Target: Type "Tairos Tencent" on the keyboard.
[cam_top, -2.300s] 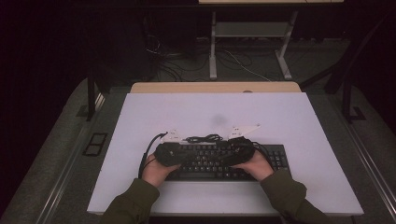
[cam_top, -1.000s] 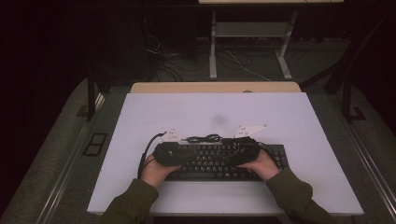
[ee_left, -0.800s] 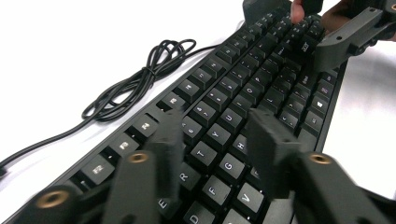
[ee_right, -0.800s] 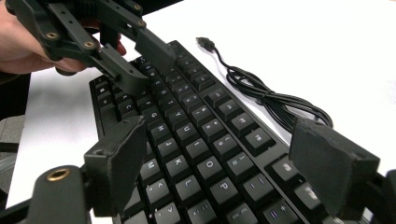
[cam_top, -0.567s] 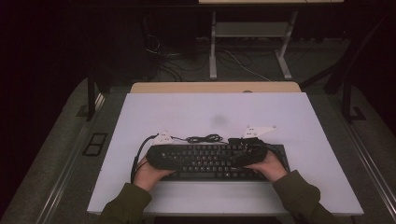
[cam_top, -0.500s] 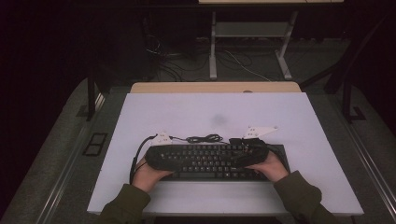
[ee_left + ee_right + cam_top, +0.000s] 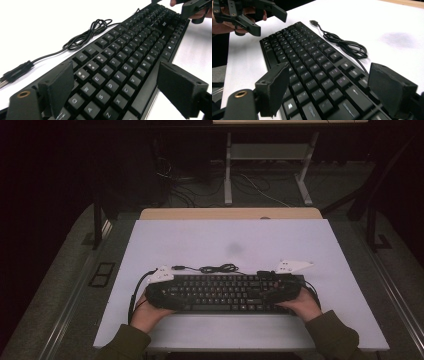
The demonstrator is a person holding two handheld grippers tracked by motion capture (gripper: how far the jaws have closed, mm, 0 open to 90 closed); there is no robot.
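My left gripper (image 7: 112, 92) had just been opening wide over the keyboard (image 7: 225, 292) end, gripping nothing; right gripper (image 7: 329, 92) gaped likewise. Bare white surface (image 7: 200, 242) lay beyond the cable (image 7: 215, 268).

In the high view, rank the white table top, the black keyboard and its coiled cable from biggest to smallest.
1. White table top, by far the largest.
2. Black keyboard.
3. Coiled cable, a small bundle just beyond the keyboard.
All three lie at a similar distance, so the order is safe.
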